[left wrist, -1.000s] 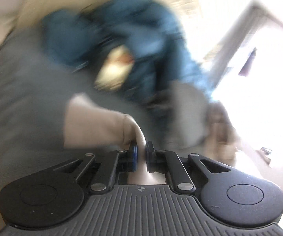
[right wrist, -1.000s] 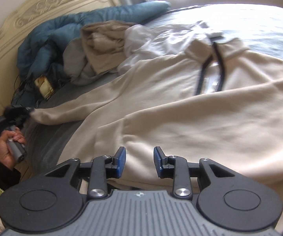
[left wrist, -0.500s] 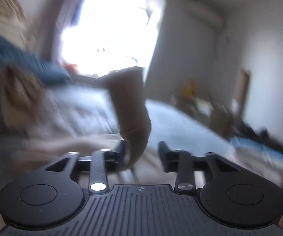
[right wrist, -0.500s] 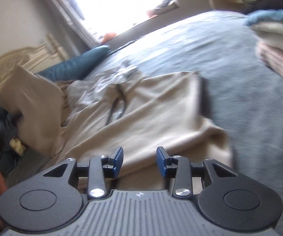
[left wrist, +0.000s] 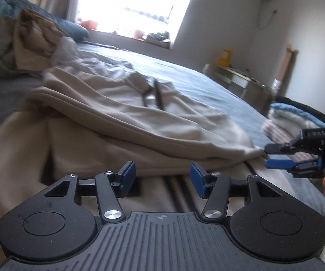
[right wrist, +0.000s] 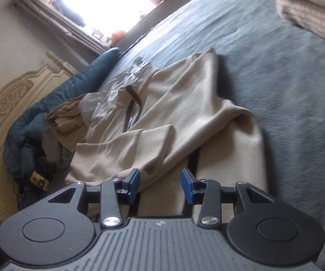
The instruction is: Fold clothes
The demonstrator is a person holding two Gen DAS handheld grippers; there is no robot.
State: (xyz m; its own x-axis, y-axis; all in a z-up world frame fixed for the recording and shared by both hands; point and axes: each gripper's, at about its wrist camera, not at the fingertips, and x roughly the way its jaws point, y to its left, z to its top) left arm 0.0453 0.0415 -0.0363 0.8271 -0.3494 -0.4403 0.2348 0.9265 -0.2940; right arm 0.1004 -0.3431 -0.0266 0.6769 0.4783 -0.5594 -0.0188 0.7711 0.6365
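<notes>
- Left wrist view: a beige top lies spread on the bed, with one sleeve folded across its body so that the sleeve's long rounded edge runs from the left toward the lower right.
- A dark-trimmed neck opening shows near the middle of the top, toward the far side.
- Dark stripes on the fabric run under the left gripper, whose blue-padded fingers are spread wide with nothing between them, just above the near part of the top.
- At the right edge of this view the right gripper sits at the tip of the folded sleeve; its fingers are apart, one black and one blue pad showing, and the sleeve end lies just beside them, though I cannot tell whether it touches.
- Right wrist view: the right gripper hovers over the lower part of the beige top, fingers spread and empty.
- From this side the folded sleeve crosses the body of the top, and a loose fold bulges at the right.
- Beyond the top lies a crumpled tan garment against a dark blue quilt, which rests by a carved cream headboard.
- A stack of folded laundry sits on the bed's far right side.
- A bright window lights the room behind the bed.
</notes>
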